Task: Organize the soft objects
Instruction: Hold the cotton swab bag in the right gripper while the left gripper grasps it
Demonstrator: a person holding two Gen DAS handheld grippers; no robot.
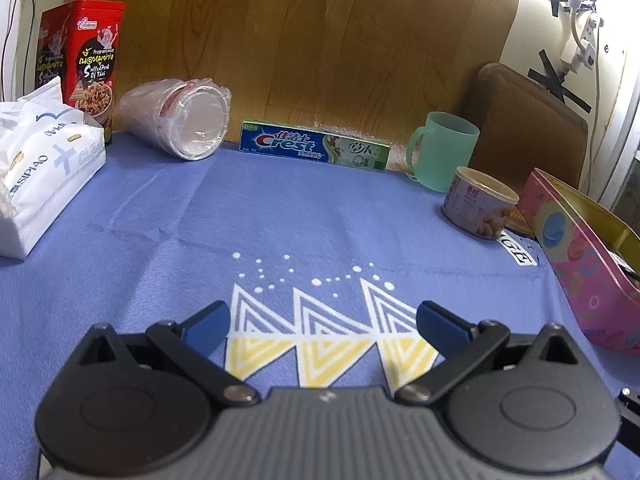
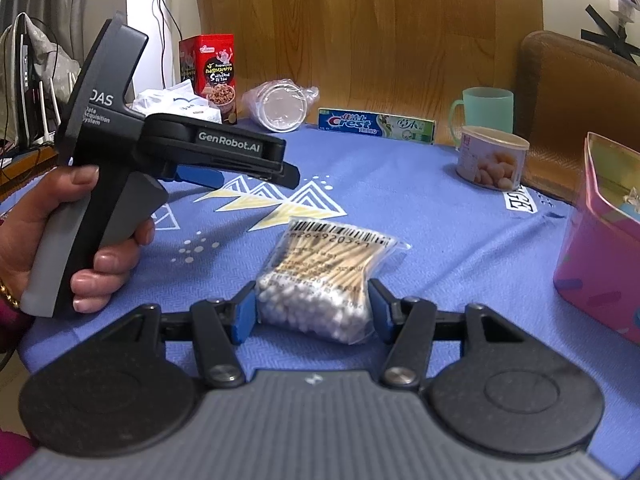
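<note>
Blue cloth covered the worktop (image 2: 460, 216), and my right gripper (image 2: 310, 312) had its jaws around a bag of cotton swabs (image 2: 324, 276) lying near the front edge, pads pressing its sides. My left gripper (image 1: 324, 322) hovered with jaws spread wide, nothing between them.

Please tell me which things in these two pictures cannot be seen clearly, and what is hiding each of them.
- Pink tin, right wrist view: the picture's edge cuts it off; its contents are mostly hidden by its wall.
- Tissue pack, right wrist view: largely hidden behind the left gripper.
- Bag of cotton swabs, right wrist view: whether the right gripper jaws press on it is unclear.
- Left wrist view: the swab bag does not appear.
</note>
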